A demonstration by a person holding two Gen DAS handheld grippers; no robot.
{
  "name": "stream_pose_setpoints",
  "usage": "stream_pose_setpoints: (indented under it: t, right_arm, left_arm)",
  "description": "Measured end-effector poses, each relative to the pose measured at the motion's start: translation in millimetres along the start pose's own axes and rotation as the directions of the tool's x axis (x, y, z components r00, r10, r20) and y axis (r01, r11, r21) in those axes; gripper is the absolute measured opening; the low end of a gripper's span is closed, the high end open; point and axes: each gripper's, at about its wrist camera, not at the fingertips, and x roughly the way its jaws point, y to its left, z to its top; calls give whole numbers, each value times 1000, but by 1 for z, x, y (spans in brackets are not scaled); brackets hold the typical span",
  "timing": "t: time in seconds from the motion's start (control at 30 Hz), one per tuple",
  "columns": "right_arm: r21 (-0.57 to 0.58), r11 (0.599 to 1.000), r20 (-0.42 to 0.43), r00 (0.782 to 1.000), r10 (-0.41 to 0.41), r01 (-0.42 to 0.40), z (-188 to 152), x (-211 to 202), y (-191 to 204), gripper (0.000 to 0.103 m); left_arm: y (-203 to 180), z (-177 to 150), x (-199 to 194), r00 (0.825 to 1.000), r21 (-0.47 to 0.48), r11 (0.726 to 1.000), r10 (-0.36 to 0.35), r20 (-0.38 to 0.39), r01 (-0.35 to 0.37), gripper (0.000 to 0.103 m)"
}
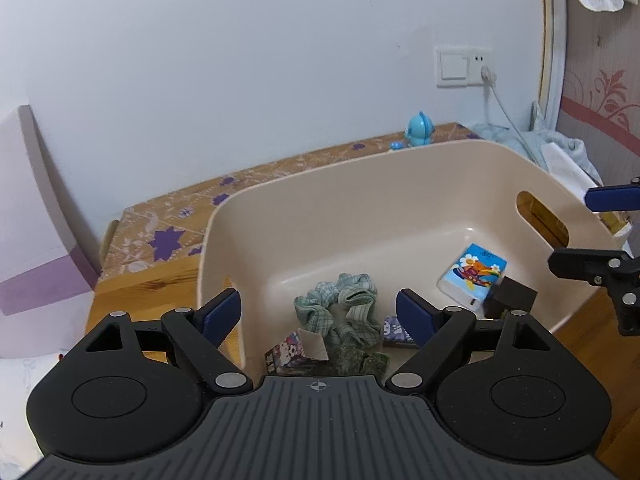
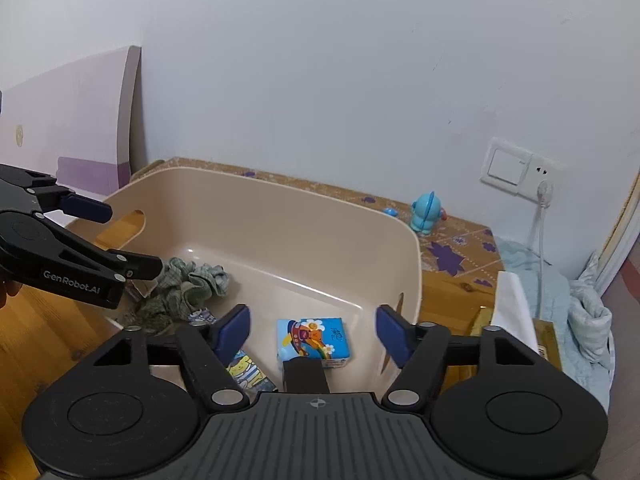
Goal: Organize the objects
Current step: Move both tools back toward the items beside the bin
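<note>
So both my tools are parked over the beige bin [image 1: 400, 184] right now, and neither one has anything in it. My left tool [image 1: 318, 314] is spread wide open above the near-left part of the bin, blue pads [image 1: 220, 314] well apart. My right tool [image 2: 312, 330] is just as wide open over the other end, nothing between its fingers either.

Inside the bin: a green plaid scrunchie [image 1: 346, 306] bunched up on the floor of it, with a small printed box [image 1: 290, 354] and some dark green stuff just beside it. Toward the handle cutout side lies a blue cartoon tissue pack [image 2: 314, 340], and a black block [image 1: 510, 298] sits touching it. From the right wrist view I can also see a yellow-and-blue striped packet [image 2: 246, 372] near my left pad.

The bin sits on the wooden counter [image 1: 132, 280]. Behind it, a little blue toy figure [image 2: 426, 212] stands on the patterned mat near the wall socket [image 2: 524, 168].
</note>
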Motion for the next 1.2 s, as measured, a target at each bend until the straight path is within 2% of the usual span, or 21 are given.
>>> stream_pose_setpoints:
  t: [0.1,0.17,0.27,0.47,0.7,0.83,0.93,1.07,1.2]
  right_arm:
    - [4,1000,15,1000,-2,1,-4,-10,-1,80]
    - [7,1000,19,1000,-4,4,-8,-16,-3,88]
    - [8,1000,27,1000,-7,6,-13,-26,-4,93]
    - [-5,1000,25,1000,-9,9,-25,-46,2,102]
    - [-19,1000,-9,1000,-10,10,-44,-53,9,103]
    - [-21,1000,-32,999,-4,3,-53,-52,13,103]
    - [-28,1000,-48,999,-1,0,-59,-51,16,103]
    - [-12,1000,-65,998,-7,6,-72,-48,16,103]
    - [7,1000,-112,994,-7,8,-88,-38,15,103]
  left_arm:
    - [1,-3,-14,1000,-23,1000,5,23,-5,87]
    - [3,-5,-21,1000,-46,999,-7,24,8,87]
    - [7,-10,-31,999,-76,997,-21,26,23,88]
    - [4,-29,-46,999,-70,997,-29,21,30,91]
    - [-3,-60,-62,999,-86,996,-2,46,6,91]
    - [-5,-72,-65,999,-108,994,-21,40,25,91]
    - [-8,-82,-66,998,-126,992,9,54,-2,91]
    - [-10,-93,-61,999,-149,989,-20,28,24,91]
    - [-16,-103,-54,999,-130,991,-32,2,32,91]
